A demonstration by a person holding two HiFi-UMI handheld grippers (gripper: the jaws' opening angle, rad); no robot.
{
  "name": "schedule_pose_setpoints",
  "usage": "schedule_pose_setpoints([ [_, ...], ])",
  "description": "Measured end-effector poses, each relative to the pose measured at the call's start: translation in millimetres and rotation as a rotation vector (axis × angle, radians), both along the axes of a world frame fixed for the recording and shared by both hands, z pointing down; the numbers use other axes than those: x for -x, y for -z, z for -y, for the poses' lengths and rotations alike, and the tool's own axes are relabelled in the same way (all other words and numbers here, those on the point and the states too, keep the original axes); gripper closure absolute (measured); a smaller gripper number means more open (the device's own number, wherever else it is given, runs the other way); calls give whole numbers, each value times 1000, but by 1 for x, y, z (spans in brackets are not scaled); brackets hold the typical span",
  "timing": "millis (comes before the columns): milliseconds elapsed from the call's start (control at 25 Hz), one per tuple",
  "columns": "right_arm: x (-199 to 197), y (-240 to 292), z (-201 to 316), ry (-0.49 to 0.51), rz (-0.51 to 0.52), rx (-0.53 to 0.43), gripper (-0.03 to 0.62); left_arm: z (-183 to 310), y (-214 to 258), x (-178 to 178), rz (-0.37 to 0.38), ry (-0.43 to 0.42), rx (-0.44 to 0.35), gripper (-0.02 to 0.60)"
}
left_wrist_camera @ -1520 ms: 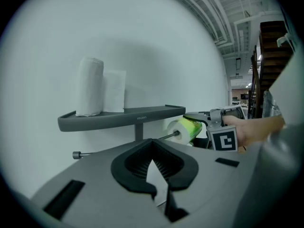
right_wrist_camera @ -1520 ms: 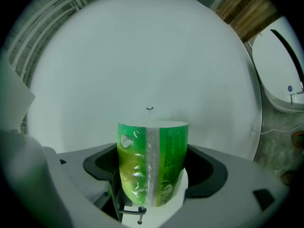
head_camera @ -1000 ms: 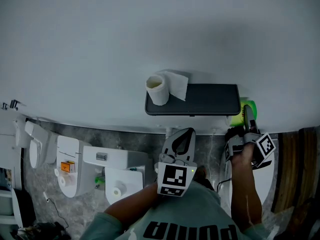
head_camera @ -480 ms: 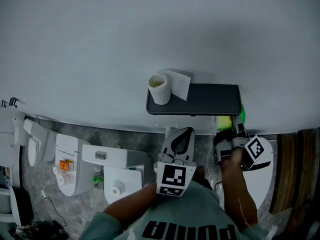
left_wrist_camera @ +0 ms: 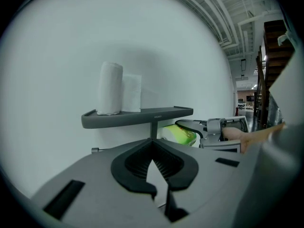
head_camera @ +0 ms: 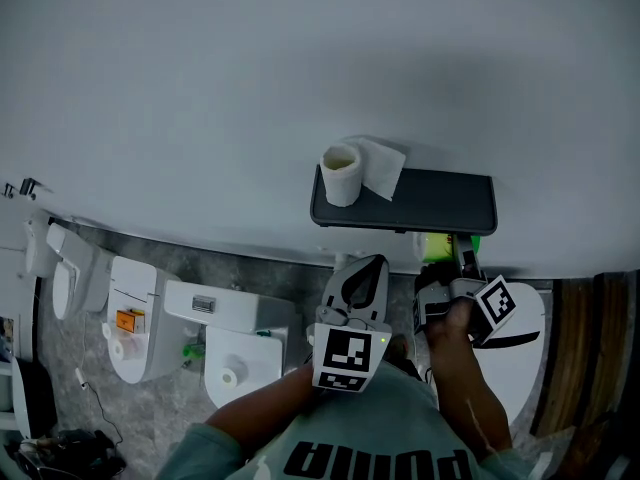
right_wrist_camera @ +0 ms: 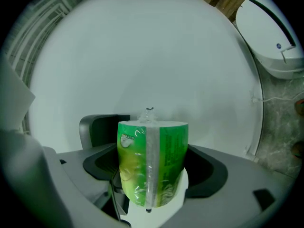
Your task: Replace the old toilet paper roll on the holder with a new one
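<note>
An old white toilet paper roll with a loose flap stands upright on the left end of a dark holder shelf fixed to the pale wall. The left gripper view shows that roll on the shelf, with a thin bar end below. My right gripper is shut on a new roll in green wrap, just under the shelf's right part. In the right gripper view the green roll fills the jaws. My left gripper is shut, holds nothing, and sits below the shelf's middle.
Far below on the grey floor stand several white toilets at the left. A white lidded unit is at the right, beside wooden boards. The person's forearms and shirt fill the bottom.
My right gripper has carried the green roll to the left, from past the shelf's right end to under the shelf. The left gripper has stayed put.
</note>
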State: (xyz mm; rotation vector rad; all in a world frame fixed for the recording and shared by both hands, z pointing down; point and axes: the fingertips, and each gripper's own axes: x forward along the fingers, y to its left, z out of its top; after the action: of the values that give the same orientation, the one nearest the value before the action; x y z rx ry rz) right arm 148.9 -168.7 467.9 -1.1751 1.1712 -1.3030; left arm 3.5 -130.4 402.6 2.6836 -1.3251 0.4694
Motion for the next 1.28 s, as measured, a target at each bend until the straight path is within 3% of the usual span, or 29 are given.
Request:
schedule_pose_setpoints([
  [560,16,1,1,-36,-13,-5,181,1,2,22,-9,32,3,574],
  [960,17,0,-3,-35,-14,-77,181,-3,3,23,-3,12,-2,574],
  [1280,16,-2,-19,-31,-21,-72,180,-8,6,20,-12,-10,-5,574],
])
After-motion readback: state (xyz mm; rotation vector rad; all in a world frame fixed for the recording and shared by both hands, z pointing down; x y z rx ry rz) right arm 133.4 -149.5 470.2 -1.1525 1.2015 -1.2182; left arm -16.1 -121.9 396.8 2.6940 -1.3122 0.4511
